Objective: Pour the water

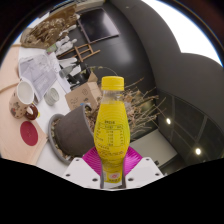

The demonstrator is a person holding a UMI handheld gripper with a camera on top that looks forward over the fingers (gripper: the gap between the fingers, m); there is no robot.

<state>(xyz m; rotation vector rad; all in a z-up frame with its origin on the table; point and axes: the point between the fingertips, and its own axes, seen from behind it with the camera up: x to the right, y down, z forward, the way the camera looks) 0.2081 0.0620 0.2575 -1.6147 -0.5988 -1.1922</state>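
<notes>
One yellow bottle (113, 125) with a yellow cap is being gripped upright between the two pink pads of the gripper (113, 168), lifted above a table (60, 95) where one white cup (25, 92) is resting.

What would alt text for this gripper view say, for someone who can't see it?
A yellow bottle with a yellow cap stands upright, clamped between the gripper fingers' pink pads. Beyond it, a table holds cups and papers.
</notes>
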